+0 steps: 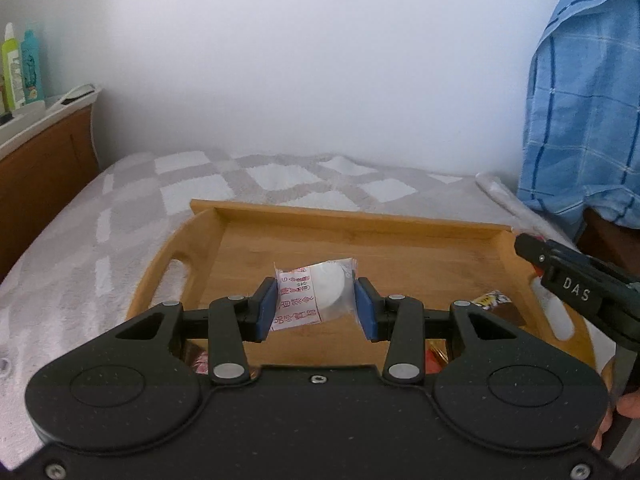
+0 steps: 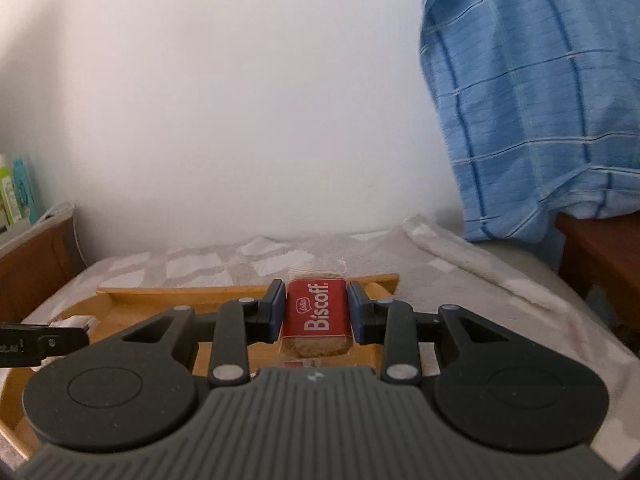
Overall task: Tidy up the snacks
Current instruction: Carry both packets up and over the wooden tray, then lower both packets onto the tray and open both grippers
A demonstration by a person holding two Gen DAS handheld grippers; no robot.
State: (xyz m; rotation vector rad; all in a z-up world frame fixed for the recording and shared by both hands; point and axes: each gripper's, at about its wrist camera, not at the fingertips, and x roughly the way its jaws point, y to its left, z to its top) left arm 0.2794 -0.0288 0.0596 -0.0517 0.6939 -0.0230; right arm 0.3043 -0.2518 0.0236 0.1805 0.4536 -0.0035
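Left tongs [image 1: 316,306], blue pads clamped on a clear-wrapped white round snack [image 1: 316,294] printed with red characters, held above the floor of the wooden tray [image 1: 360,220]. Right tongs [image 2: 313,312], pads clamped on the two sides of a red Biscoff biscuit packet [image 2: 314,312], label reading lengthwise, biscuit end showing below the wrapper.

Edges and open room: the tray lies on a checked grey-and-white blanket [image 1: 120,208] over a bed; its raised far rim runs unbroken, with a cut-out handle [image 1: 176,276] in the left wall. The tray floor beyond the white snack is bare wood up to the far rim. Blanket surrounds the tray on the left and far sides. A white wall [image 1: 300,60] closes the far side; a blue checked cloth [image 1: 584,120] hangs at the right over dark furniture.

Differences between views: the left wrist view alone shows further wrapped snacks [image 1: 496,304] in the tray's near part, partly hidden behind the tongs' body, and the side of the right tongs marked "DAS". The right wrist view shows the tray's far right corner [image 2: 394,280] just behind the Biscoff packet.
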